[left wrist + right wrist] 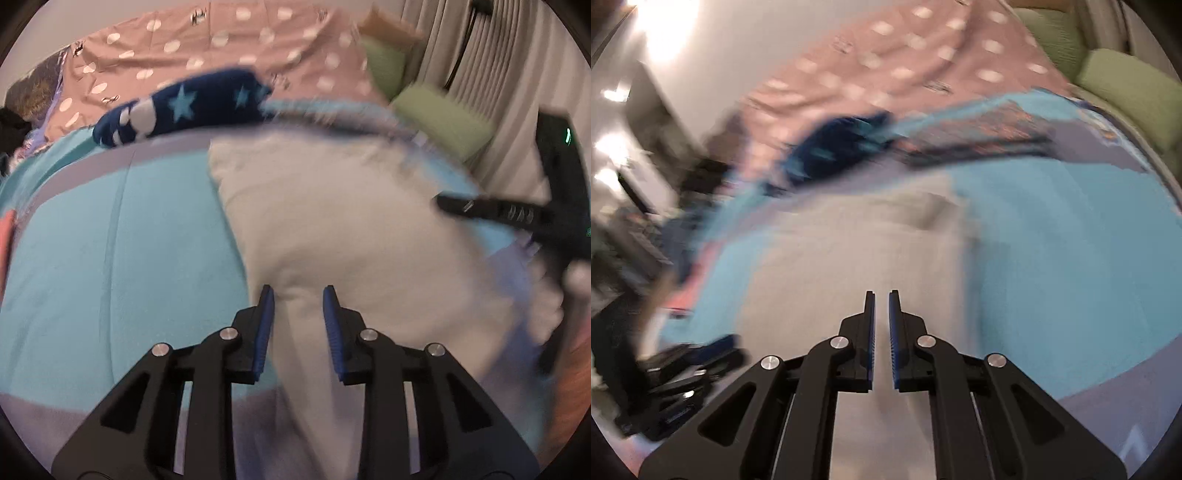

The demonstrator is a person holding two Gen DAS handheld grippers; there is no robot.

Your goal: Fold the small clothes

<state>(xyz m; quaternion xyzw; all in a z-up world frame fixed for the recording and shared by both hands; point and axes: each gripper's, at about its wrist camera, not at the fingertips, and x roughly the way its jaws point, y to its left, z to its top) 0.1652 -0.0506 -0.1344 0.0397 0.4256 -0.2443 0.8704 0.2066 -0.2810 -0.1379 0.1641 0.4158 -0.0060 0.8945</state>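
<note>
A white small garment [351, 229] lies on a light blue blanket [110, 240]; it also shows in the right wrist view [857, 243]. My left gripper [298, 291] is open just above the garment's near edge, with cloth between its blue pads but not pinched. My right gripper [882, 293] hovers over the garment with its fingers a narrow gap apart and nothing between them. The right gripper also shows at the right of the left wrist view [443, 203]. The left gripper shows at the lower left of the right wrist view [713, 350]. Both views are blurred.
A dark blue garment with light stars [184, 105] lies beyond the white one, also blurred in the right view [842, 144]. A pink dotted bedspread [221, 44] lies behind. Green cushions [443, 114] and a pale curtain [498, 74] are at the right.
</note>
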